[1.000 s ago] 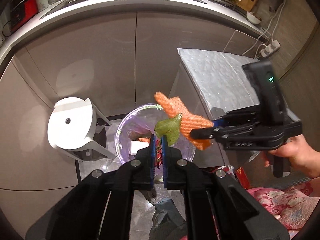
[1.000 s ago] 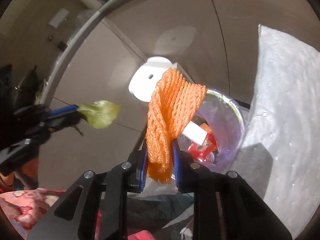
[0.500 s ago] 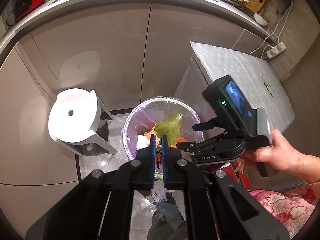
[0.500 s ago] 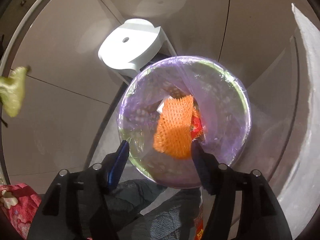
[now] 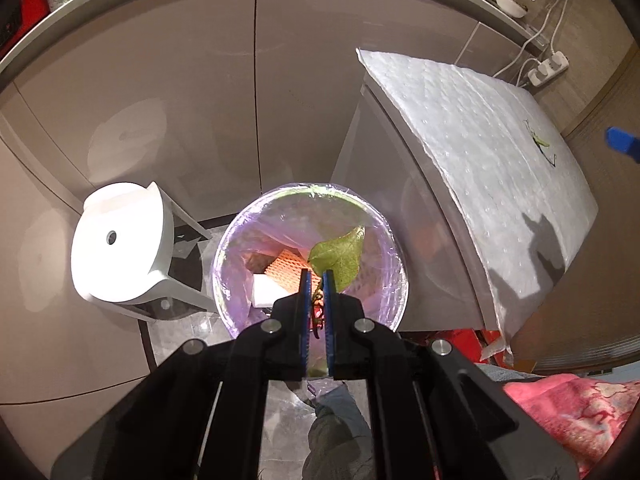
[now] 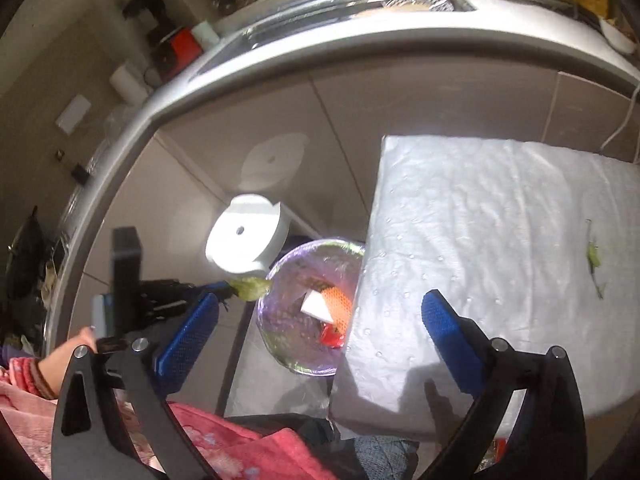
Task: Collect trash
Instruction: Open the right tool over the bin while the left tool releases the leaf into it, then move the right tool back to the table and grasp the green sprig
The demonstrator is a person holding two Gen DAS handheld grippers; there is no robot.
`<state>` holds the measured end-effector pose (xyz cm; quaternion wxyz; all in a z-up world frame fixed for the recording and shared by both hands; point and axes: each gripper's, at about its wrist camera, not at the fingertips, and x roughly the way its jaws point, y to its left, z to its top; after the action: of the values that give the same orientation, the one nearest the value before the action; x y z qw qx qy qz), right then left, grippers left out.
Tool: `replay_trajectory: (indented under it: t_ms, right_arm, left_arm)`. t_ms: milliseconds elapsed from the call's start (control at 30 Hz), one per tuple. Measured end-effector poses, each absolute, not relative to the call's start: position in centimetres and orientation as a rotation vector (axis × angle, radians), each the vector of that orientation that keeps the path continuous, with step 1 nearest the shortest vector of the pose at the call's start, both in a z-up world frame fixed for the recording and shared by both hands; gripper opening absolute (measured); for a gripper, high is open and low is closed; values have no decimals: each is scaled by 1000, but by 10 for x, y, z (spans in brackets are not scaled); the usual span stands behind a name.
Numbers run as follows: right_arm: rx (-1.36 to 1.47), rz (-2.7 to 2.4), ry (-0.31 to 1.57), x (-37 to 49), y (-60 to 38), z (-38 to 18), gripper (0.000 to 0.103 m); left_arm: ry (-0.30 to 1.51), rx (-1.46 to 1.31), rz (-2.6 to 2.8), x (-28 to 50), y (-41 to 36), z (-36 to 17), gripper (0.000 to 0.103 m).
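Note:
My left gripper (image 5: 316, 276) is shut on a green leaf (image 5: 340, 256) by its stem and holds it over the round bin with a purple liner (image 5: 236, 248). Inside the bin lie the orange foam net (image 5: 284, 268), a white scrap (image 5: 266, 290) and a red wrapper. My right gripper (image 6: 320, 316) is open and empty, raised above the edge of the white padded table (image 6: 500, 240). From the right wrist view the leaf (image 6: 252, 286) hangs at the bin's (image 6: 304, 364) left rim. A small green stem scrap (image 6: 594, 260) lies on the table; it also shows in the left wrist view (image 5: 542, 146).
A white round stool (image 5: 120, 248) stands left of the bin against grey cabinet doors (image 5: 200, 92). A counter with kitchen items (image 6: 360, 20) runs above. A power strip (image 5: 548, 68) hangs on the far wall. Red packaging (image 5: 460, 336) lies under the table.
The orange net dropped from my right gripper into the bin. The right gripper then opened wide, rose and swung right over the table. My left gripper kept the leaf over the bin.

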<state>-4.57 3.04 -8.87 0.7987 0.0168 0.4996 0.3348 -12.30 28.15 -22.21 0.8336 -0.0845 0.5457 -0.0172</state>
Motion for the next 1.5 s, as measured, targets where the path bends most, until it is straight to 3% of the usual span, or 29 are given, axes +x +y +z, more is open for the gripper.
replay_trajectory:
  t_ms: [300, 333, 400, 433, 567, 767, 1100, 1400, 1500]
  right_arm:
    - [113, 558, 999, -50, -34, -43, 101]
    - [117, 544, 996, -51, -41, -42, 101]
    - [127, 521, 998, -49, -49, -41, 101]
    - [130, 510, 1000, -49, -52, -43, 101]
    - [145, 484, 1003, -48, -66, -44, 101]
    - [144, 475, 987, -42, -80, -48, 101]
    - [-71, 406, 1018, 9, -100, -101, 101]
    - [-155, 416, 1149, 89, -125, -203, 100]
    - [-190, 387, 1156, 104, -128, -221, 89]
  left_arm:
    - [1290, -130, -109, -89, 260, -285, 9]
    - [1313, -132, -112, -86, 259, -292, 16]
    - [1340, -124, -103, -82, 257, -303, 57]
    - [1337, -109, -90, -82, 255, -306, 67]
    - [1345, -81, -90, -79, 248, -313, 74]
    - [1348, -147, -77, -77, 250, -300, 76]
    - [1105, -102, -28, -77, 215, -164, 95]
    - [1000, -88, 40, -60, 149, -71, 95]
    - [968, -67, 61, -60, 129, -56, 95]
